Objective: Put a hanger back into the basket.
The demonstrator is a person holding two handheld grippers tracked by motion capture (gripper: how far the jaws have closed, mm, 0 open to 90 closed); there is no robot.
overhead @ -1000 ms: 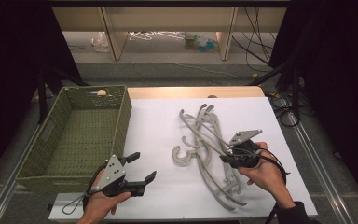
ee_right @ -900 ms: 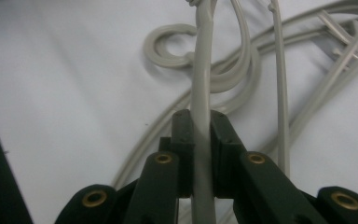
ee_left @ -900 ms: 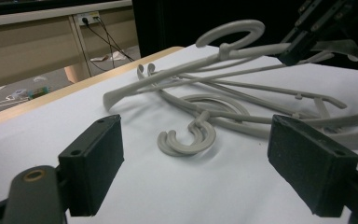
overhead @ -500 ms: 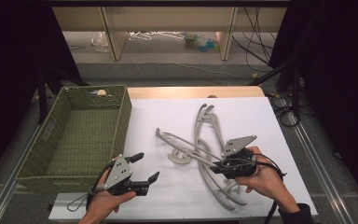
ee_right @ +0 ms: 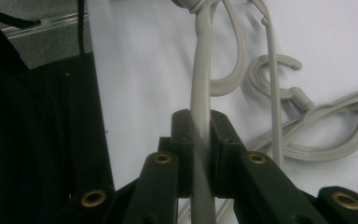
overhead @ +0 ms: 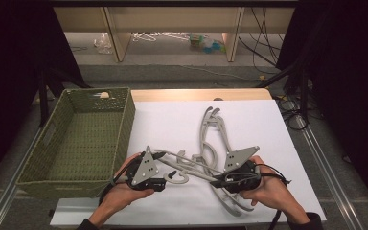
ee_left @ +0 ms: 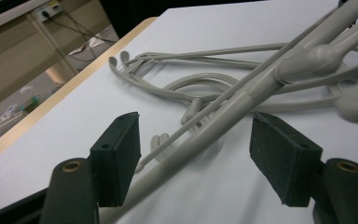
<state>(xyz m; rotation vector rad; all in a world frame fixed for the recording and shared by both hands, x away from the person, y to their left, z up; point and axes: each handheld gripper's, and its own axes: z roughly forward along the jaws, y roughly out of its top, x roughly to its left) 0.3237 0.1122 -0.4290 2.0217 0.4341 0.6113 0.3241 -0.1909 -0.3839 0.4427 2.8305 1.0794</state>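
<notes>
A grey hanger (overhead: 191, 167) is being lifted from the pile at lower centre of the counter (overhead: 278, 143), clamped in the right tongs (ee_right: 200, 140) — the left tongs (ee_left: 196, 154), apart, have just been closing around its arm. Next, probably, a squeeze — then the basket (overhead: 76, 139).

Basket (overhead: 79, 139) at left of frame, on table (overhead: 249, 98), beside sheet (overhead: 172, 120). Sheet spans centre and right. Pile of hangers (overhead: 211, 143) on sheet, centre right. One hanger (overhead: 191, 168) lies across lower centre, between left gripper (overhead: 165, 179) at lower left and right gripper (overhead: 218, 182) at lower right. Shelf unit (overhead: 172, 24) behind table, top of frame. Cables (overhead: 287, 103) at right edge.
</notes>
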